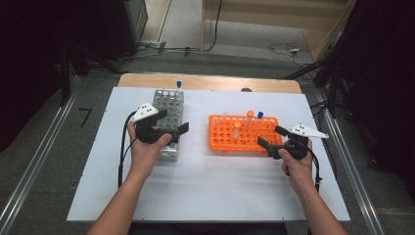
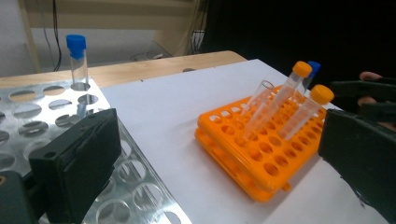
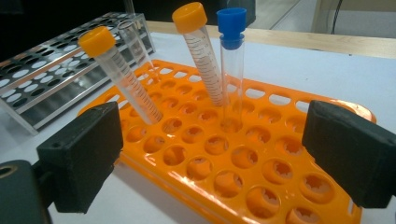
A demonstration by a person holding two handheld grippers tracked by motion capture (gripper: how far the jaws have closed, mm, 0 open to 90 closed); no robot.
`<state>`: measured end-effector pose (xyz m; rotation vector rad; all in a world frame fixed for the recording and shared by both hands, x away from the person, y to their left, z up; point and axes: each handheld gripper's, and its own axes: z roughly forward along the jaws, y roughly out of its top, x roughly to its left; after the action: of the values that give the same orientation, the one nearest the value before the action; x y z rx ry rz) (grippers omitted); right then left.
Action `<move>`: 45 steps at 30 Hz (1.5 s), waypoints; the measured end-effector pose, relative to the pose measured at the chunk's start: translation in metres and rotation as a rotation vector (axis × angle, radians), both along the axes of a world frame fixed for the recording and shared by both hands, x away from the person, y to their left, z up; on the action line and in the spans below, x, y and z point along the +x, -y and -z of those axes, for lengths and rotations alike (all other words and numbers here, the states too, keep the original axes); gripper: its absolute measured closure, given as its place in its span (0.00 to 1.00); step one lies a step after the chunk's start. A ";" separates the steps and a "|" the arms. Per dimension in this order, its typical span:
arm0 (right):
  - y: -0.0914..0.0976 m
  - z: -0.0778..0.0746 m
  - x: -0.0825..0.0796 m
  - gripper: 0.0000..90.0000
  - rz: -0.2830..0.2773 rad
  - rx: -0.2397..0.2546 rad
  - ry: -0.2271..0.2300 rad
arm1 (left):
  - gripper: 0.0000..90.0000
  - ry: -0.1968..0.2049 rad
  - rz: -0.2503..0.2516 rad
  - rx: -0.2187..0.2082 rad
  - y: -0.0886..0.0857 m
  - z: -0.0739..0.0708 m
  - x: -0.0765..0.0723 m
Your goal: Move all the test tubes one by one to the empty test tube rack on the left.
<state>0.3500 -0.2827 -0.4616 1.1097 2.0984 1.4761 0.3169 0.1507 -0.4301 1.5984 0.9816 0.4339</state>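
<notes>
- The orange rack [image 1: 244,133] lies on the white table [image 1: 205,186], right of centre, with capped tubes leaning in its far holes.
- The right gripper [image 1: 270,139] sits at the rack's right near corner, jaws wide apart, nothing between them; in the right gripper view the rack lies just ahead between the jaws.
- An orange-capped tube [image 3: 122,72] and a blue-capped tube [image 3: 232,60] stand beyond the pads, untouched.
- The left gripper [image 1: 177,133] hovers over the metal rack [image 1: 169,105], jaws spread, empty.
- Both forearms reach in from the near edge, with the grippers pointing toward each other.
</notes>
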 end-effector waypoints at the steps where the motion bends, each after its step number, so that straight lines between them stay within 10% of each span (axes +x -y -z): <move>1: -0.002 0.000 0.002 0.09 0.010 -0.008 0.002 | 0.00 -0.002 0.001 -0.001 0.000 0.002 -0.004; 14: -0.022 0.011 0.027 0.60 0.055 0.023 -0.041 | 0.00 0.001 0.003 -0.029 -0.004 0.016 -0.035; 45: -0.035 0.025 0.031 0.83 0.161 -0.059 -0.031 | 0.00 -0.019 0.033 -0.042 0.002 0.022 -0.038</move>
<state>0.3808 -0.2476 -0.4865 1.2539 2.0073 1.3225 0.2788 0.1492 -0.4518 1.5813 0.9717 0.3742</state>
